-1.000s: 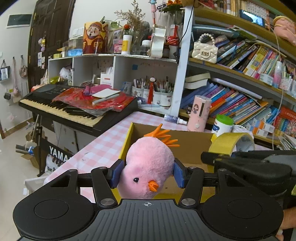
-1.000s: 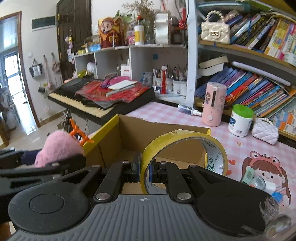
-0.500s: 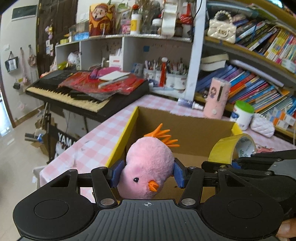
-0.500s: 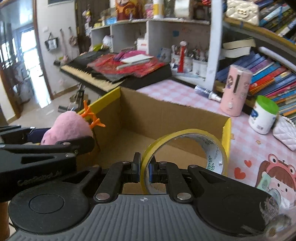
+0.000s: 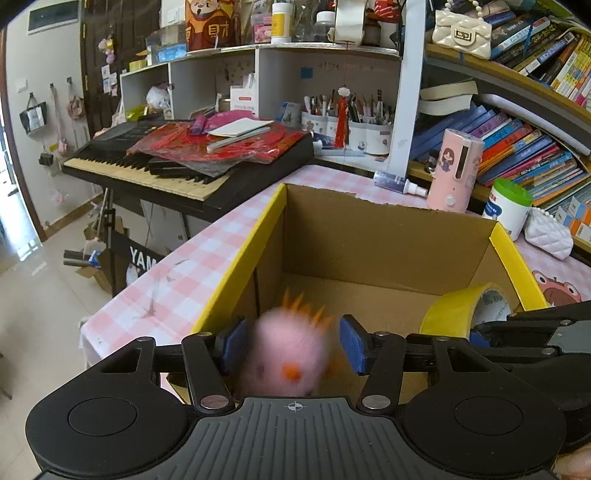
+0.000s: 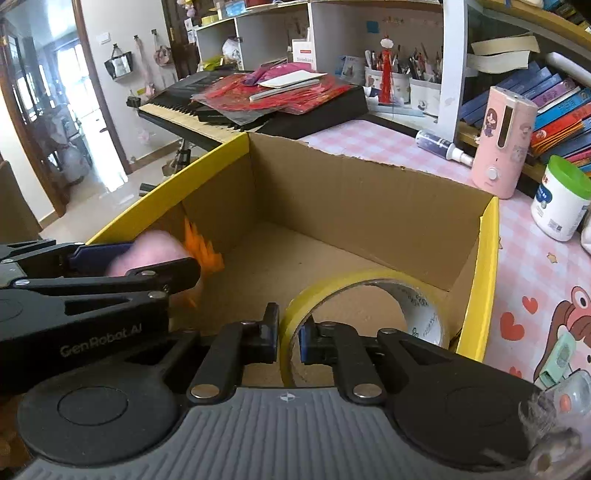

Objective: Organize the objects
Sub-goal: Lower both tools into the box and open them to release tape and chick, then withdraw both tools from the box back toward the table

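left gripper [image 5: 290,345] spread wide, pads clear of the pink chick [image 5: 286,354] (blurred) between them, inside the box [image 5: 369,229] near its left wall | right gripper [image 6: 288,338] clamped on the tape roll's [image 6: 369,314] rim, over the box floor

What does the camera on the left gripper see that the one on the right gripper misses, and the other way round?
Only the left view shows the chick's blurred face between the opened blue pads, plus the cream purse on the top shelf.

Only the right view shows the right gripper pinching the tape roll's rim, the doorway, and the left gripper from the side.

Both show the cardboard box, the keyboard, the pink dispenser and the green-lidded jar.
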